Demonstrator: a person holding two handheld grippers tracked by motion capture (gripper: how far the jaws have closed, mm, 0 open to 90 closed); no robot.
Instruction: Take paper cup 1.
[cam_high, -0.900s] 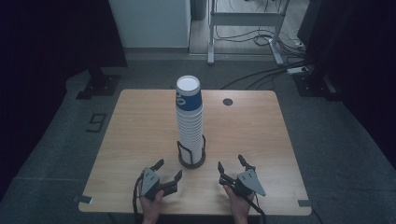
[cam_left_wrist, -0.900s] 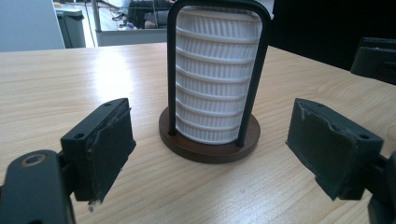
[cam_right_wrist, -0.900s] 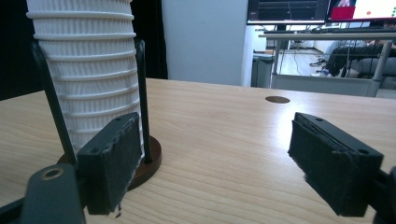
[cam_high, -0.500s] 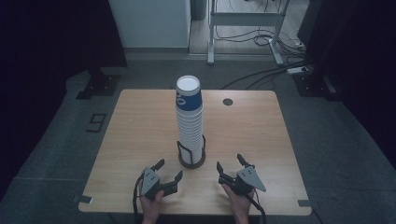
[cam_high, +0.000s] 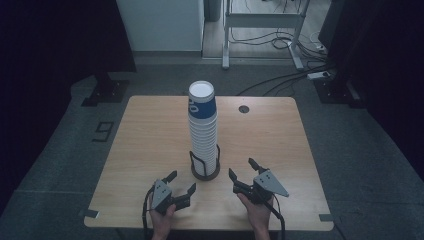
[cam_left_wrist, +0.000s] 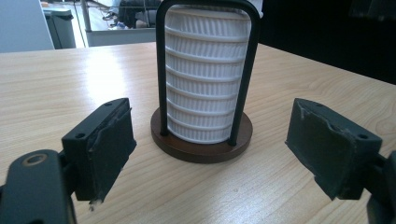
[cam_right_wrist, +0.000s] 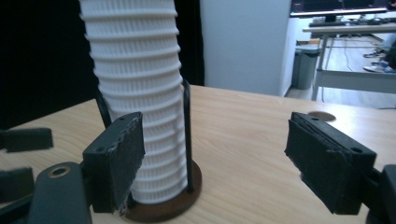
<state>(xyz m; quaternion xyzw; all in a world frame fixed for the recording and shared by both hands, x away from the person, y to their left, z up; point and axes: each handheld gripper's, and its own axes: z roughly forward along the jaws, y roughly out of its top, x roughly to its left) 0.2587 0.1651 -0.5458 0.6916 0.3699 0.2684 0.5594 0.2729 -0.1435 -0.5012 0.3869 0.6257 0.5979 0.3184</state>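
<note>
Black grippers (cam_high: 174, 193) with padded jaws, grey three-cornered plates, trailing black cables

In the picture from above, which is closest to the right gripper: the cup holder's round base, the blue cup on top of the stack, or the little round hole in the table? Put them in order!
From the right gripper:
1. The round base of the cup holder, just to its left near the table's front.
2. The blue cup on top of the stack, farther up and back.
3. The round hole near the table's far edge.
</note>
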